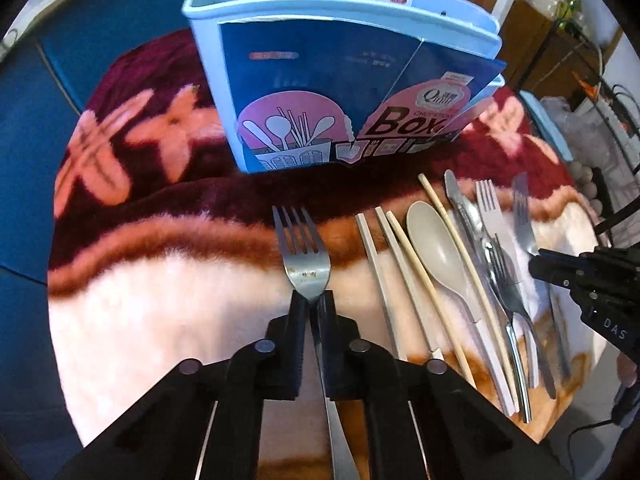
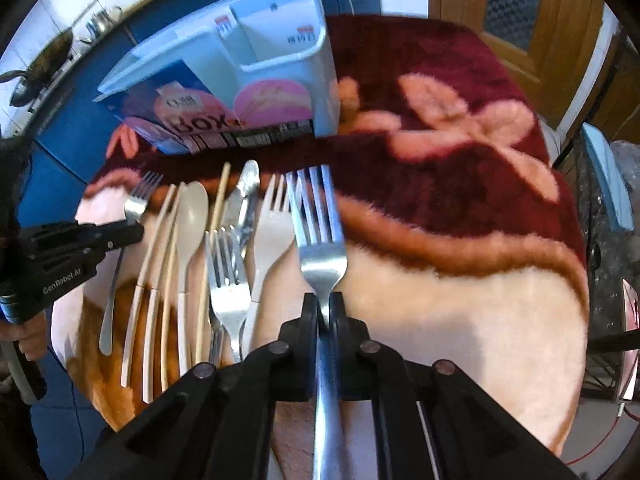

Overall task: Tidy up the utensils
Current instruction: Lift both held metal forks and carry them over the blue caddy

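Note:
My left gripper (image 1: 311, 300) is shut on a steel fork (image 1: 303, 256), tines pointing toward the light blue chopstick box (image 1: 340, 80) just ahead. My right gripper (image 2: 325, 304) is shut on another steel fork (image 2: 320, 228), held above the blanket with the box (image 2: 256, 80) ahead to the left. Loose utensils lie in a row on the blanket: chopsticks (image 1: 404, 264), a beige spoon (image 1: 436, 248), a knife (image 1: 460, 204) and forks (image 1: 504, 272). In the right wrist view the row shows the spoon (image 2: 190, 224), a steel fork (image 2: 226, 280) and a white fork (image 2: 272, 224).
A fluffy maroon, pink and white blanket (image 1: 160, 280) covers the round table. Blue floor tiles (image 1: 24, 160) lie beyond its left edge. A wooden door (image 2: 520, 8) stands behind, and wire racks with clutter (image 1: 592, 80) stand at the right.

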The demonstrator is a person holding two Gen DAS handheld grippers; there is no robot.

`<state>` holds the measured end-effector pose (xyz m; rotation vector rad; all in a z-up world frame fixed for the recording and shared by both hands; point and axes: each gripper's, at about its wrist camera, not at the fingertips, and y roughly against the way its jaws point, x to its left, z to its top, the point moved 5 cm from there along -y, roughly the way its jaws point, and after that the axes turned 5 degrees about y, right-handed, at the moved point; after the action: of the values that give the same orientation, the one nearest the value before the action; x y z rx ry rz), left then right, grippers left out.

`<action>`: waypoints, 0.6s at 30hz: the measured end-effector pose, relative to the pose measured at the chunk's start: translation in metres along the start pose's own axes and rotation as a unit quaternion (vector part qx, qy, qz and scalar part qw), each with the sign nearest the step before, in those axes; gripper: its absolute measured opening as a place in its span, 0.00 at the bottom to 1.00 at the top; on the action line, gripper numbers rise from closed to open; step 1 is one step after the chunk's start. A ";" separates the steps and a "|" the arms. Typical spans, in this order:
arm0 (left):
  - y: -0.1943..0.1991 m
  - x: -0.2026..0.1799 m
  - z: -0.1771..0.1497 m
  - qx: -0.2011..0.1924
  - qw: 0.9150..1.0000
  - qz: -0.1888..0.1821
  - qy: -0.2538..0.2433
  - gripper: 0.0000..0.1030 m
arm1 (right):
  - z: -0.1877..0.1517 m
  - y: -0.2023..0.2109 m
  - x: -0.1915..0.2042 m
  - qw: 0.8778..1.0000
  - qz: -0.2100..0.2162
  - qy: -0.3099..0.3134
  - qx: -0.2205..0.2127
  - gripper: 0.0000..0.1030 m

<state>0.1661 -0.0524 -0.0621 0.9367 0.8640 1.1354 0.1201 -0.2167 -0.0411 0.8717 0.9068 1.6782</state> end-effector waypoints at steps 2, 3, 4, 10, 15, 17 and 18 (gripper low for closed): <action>0.004 -0.001 -0.005 -0.019 1.000 -0.019 0.005 0.04 | -0.002 0.009 0.003 0.999 0.010 0.007 -0.040 0.07; 0.006 -0.002 -0.009 -0.032 0.999 -0.028 0.007 0.03 | -0.003 0.012 0.003 0.999 0.018 0.003 -0.050 0.07; 0.008 -0.004 -0.013 -0.047 0.998 -0.034 0.009 0.03 | -0.004 0.016 0.002 0.997 0.030 -0.005 -0.066 0.07; 0.027 -0.006 -0.031 -0.145 0.987 -0.060 0.021 0.03 | -0.006 0.037 -0.001 0.987 0.036 -0.017 -0.155 0.07; 0.051 0.000 -0.027 -0.220 0.972 -0.073 0.027 0.03 | -0.003 0.049 0.008 0.977 0.027 -0.013 -0.210 0.07; 0.068 0.010 -0.027 -0.256 0.963 -0.074 0.032 0.02 | -0.002 0.054 0.011 0.973 0.024 -0.007 -0.230 0.07; 0.075 0.011 -0.026 -0.274 0.958 -0.073 0.031 0.02 | -0.004 0.057 0.012 0.971 0.024 -0.007 -0.237 0.07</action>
<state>0.1189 -0.0255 -0.0035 0.3753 0.6048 1.1928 0.0899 -0.2182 0.0093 0.5797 0.4432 1.8236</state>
